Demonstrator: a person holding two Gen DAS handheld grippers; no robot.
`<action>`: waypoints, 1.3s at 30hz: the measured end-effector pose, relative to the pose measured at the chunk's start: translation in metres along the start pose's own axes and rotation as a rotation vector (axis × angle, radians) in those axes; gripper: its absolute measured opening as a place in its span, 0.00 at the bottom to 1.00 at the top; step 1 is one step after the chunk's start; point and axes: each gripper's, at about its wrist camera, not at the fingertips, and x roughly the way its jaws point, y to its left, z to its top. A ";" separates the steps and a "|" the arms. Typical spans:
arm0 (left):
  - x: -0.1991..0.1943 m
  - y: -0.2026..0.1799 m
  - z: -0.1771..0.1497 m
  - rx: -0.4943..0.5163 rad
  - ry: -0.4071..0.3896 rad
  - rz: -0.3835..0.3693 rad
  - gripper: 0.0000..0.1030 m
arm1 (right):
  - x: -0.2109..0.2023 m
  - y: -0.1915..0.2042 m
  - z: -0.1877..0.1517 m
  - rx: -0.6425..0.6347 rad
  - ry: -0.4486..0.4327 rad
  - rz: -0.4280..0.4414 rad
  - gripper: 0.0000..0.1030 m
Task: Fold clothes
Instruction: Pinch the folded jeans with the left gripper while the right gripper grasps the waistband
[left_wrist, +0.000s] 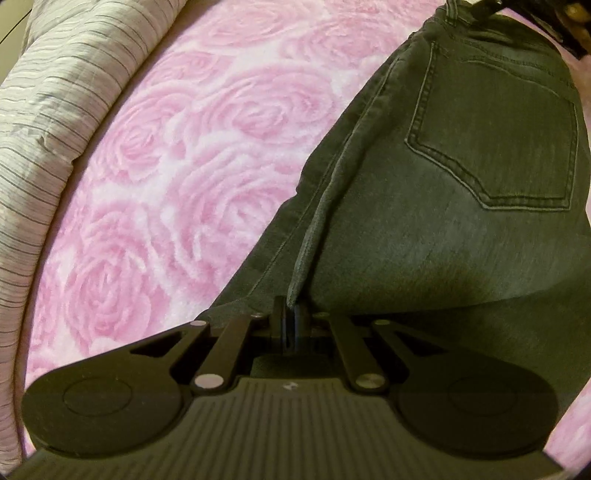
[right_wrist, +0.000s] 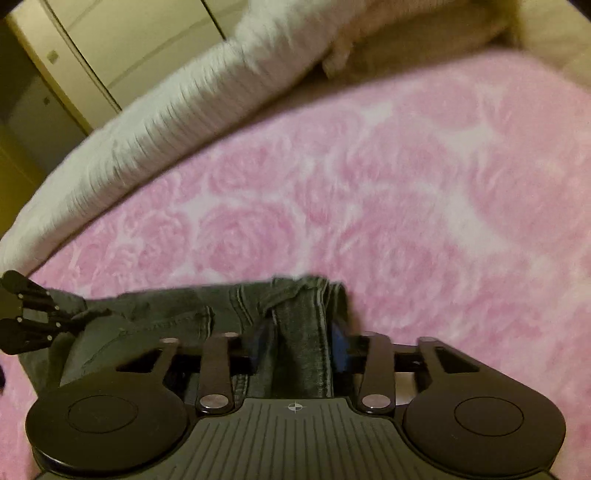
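The dark jeans (left_wrist: 461, 206) are lying on the pink rose blanket (left_wrist: 192, 155). The left gripper (left_wrist: 290, 314) is pinching their seam edge; the right gripper (right_wrist: 301, 347) is standing apart around a waistband bunch, unclamped. That thick bunch is likely slipping out on lifting.

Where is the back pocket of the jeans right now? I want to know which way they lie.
In the left wrist view the back pocket faces up at upper right, on the jeans spread over the pink rose blanket.
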 end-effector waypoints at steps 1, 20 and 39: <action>0.000 0.000 0.000 0.002 -0.001 0.001 0.03 | 0.000 -0.004 -0.002 0.000 0.000 0.000 0.62; -0.003 -0.029 0.073 0.070 -0.108 0.114 0.02 | -0.004 -0.066 0.074 0.096 0.010 0.117 0.14; -0.078 0.006 -0.089 -0.137 0.056 0.328 0.26 | -0.067 0.022 -0.011 0.027 -0.155 -0.179 0.54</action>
